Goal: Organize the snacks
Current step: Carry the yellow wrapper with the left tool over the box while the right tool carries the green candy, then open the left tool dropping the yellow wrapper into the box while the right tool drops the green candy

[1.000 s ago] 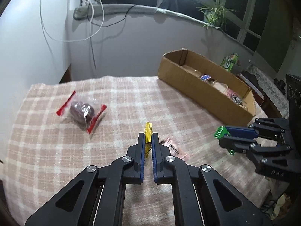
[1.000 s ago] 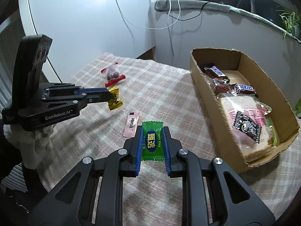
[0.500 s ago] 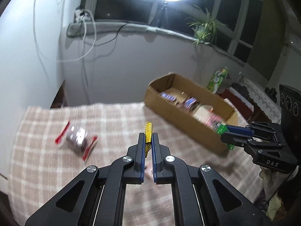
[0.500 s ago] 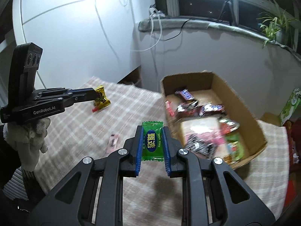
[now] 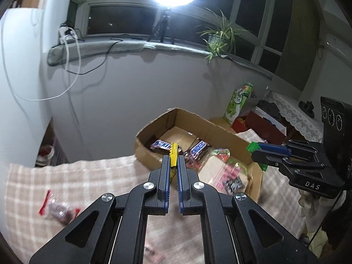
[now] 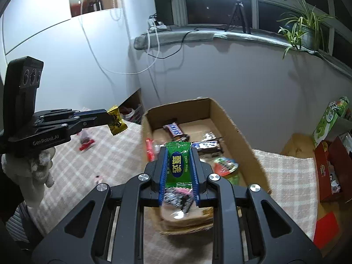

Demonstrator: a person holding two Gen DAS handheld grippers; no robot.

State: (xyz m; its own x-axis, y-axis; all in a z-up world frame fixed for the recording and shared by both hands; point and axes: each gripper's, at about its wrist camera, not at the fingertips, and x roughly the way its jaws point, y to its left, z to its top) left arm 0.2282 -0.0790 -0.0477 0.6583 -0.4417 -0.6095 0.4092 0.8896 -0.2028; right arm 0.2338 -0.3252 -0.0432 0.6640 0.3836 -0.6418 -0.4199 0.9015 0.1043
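Cardboard box (image 6: 239, 132), sitting mid-frame on the checked cloth (image 6: 72, 165), is already holding chocolate bars (image 6: 173, 129) and several other packets. Both grippers are hovering in front of it: the left gripper (image 5: 173, 165) is pinching a yellow candy (image 5: 174, 154), and the right gripper (image 6: 177, 165) is clamping a green candy (image 6: 178, 165). Left on the cloth, a red-ended packet (image 5: 59, 209) at lower left and a small pink packet (image 6: 99, 178) are awaiting collection.

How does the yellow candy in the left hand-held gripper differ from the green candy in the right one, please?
The yellow candy is gold and pinched edge-on; the green candy is held face-up between wider-set jaws, its blue label showing. Both are wrapped sweets held above the table, near the cardboard box.
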